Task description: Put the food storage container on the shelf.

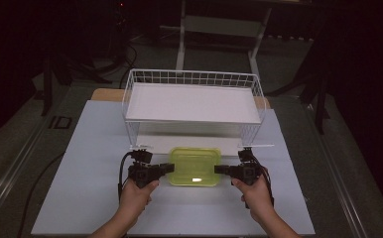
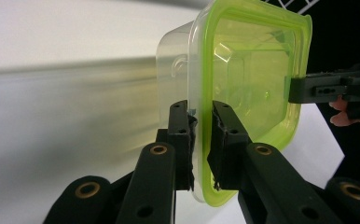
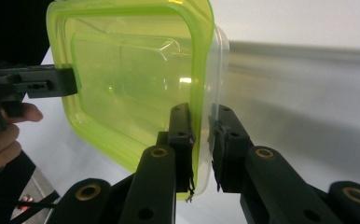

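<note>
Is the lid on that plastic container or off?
On: the green lid covers the clear container, flush along its rim.

Readable text: I am finding none in any of the three views.
Container lid (image 1: 194,166): I am seeing plain translucent green plastic, with no brand or lettering legible.
Container body (image 2: 173,74): I am seeing some moulded relief on its clear wall, too faint to read as any letter or number.
Mat beside the worktop (image 1: 60,122): I am noticing a dark rectangular mark near its left edge, too small and dim to read.
Wire basket (image 1: 189,77): I am seeing no label on it.
</note>
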The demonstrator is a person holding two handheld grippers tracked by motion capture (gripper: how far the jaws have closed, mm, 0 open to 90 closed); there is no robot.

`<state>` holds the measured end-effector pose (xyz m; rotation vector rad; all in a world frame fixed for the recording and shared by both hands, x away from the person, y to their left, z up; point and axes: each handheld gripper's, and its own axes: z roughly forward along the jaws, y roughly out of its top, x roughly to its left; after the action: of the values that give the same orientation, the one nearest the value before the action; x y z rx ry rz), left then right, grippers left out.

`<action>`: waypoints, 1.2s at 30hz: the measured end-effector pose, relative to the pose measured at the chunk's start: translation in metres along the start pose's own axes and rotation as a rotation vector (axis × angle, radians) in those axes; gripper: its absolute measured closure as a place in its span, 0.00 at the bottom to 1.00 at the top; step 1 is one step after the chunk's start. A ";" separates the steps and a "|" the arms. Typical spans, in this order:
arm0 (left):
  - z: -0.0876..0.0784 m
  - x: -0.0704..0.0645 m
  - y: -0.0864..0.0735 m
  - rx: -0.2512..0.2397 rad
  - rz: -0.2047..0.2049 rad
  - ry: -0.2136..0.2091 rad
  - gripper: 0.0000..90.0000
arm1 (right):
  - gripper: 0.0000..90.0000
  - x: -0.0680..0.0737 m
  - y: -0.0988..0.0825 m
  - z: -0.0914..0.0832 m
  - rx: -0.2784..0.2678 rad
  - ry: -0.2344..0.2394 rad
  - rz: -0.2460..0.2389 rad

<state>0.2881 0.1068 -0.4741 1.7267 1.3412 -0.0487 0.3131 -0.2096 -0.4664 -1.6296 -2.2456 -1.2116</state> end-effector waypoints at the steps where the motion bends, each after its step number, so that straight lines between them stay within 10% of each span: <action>1: 0.000 0.000 0.000 0.000 0.000 0.000 0.90 | 0.88 0.000 0.000 0.000 0.000 0.000 0.000; 10: 0.010 0.012 0.015 -0.081 0.040 -0.022 0.89 | 0.88 -0.001 0.023 0.003 -0.061 -0.025 -0.024; 36: 0.056 0.057 0.035 -0.101 -0.007 -0.006 0.89 | 0.88 -0.027 0.045 0.052 -0.105 -0.124 0.010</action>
<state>0.3646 0.1130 -0.5148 1.6358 1.3226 0.0098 0.3806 -0.1914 -0.4915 -1.7986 -2.2784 -1.2799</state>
